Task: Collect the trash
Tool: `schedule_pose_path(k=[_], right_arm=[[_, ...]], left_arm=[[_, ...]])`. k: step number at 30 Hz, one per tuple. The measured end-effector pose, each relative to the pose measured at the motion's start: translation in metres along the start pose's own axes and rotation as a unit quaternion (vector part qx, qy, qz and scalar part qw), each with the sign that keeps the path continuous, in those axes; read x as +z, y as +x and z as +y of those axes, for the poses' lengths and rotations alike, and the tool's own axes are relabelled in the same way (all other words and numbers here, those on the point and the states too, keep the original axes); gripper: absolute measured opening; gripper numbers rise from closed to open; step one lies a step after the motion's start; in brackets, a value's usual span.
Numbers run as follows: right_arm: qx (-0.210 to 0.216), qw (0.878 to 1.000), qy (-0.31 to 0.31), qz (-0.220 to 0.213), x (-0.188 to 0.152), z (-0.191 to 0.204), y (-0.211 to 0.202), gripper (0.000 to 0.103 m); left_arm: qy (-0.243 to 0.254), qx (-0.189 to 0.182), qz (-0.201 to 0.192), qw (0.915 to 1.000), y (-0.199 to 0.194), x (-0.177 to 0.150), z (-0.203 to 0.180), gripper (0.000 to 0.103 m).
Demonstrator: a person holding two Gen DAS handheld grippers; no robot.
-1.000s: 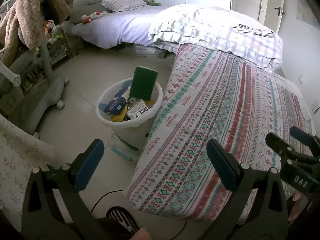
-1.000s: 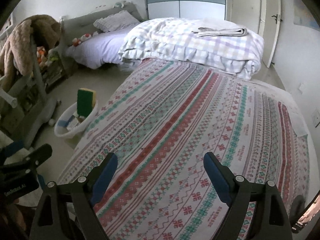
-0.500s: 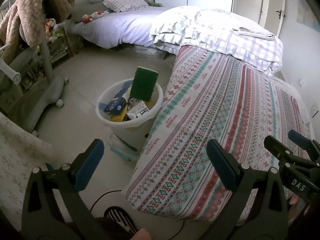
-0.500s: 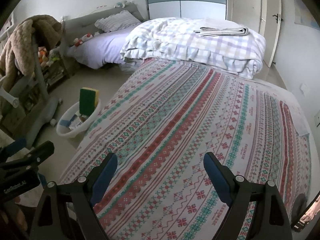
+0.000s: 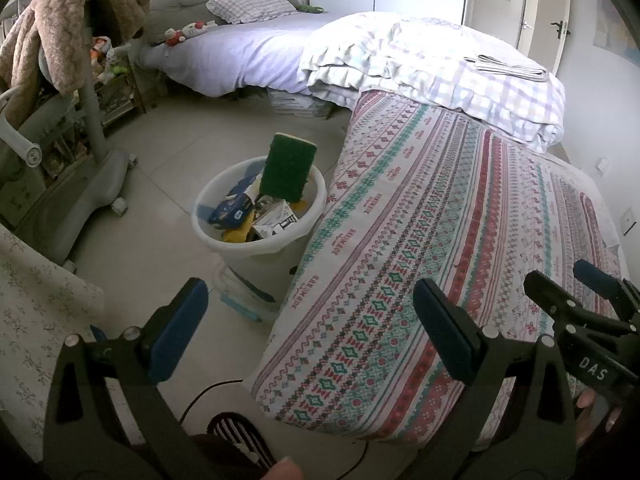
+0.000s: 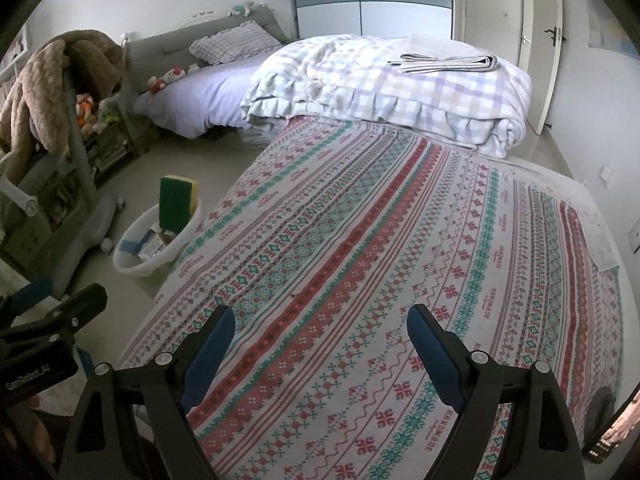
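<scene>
White bin [image 5: 304, 236] of trash beside bed [image 5: 440, 240]; sponge [image 5: 288, 168] upright.

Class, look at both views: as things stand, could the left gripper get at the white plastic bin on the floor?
Probably yes: the open left gripper faces the white plastic bin across bare floor.

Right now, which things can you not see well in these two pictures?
- White bin, left wrist view: the green sponge and top wrappers hide what lies deeper.
- Same bin, right wrist view: contents too small to name.
- Floor beyond the patterned bedspread: hidden by the bed.
</scene>
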State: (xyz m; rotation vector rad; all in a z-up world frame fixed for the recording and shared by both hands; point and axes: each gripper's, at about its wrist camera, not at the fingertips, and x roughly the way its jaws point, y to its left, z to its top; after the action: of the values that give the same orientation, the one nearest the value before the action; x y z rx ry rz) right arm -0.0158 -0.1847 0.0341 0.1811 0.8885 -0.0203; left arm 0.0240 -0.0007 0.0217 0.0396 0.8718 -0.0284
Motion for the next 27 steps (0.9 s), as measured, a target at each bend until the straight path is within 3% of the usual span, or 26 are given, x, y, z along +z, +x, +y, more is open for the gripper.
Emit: schedule_pose_path(k=[27], right_arm=[[0.001, 1.0, -0.005, 0.001, -0.0007, 0.0019, 0.0018, 0.089]], left_arm=[[-0.002, -0.002, 0.0, 1.0, -0.0026, -0.0007, 0.0001, 0.102]])
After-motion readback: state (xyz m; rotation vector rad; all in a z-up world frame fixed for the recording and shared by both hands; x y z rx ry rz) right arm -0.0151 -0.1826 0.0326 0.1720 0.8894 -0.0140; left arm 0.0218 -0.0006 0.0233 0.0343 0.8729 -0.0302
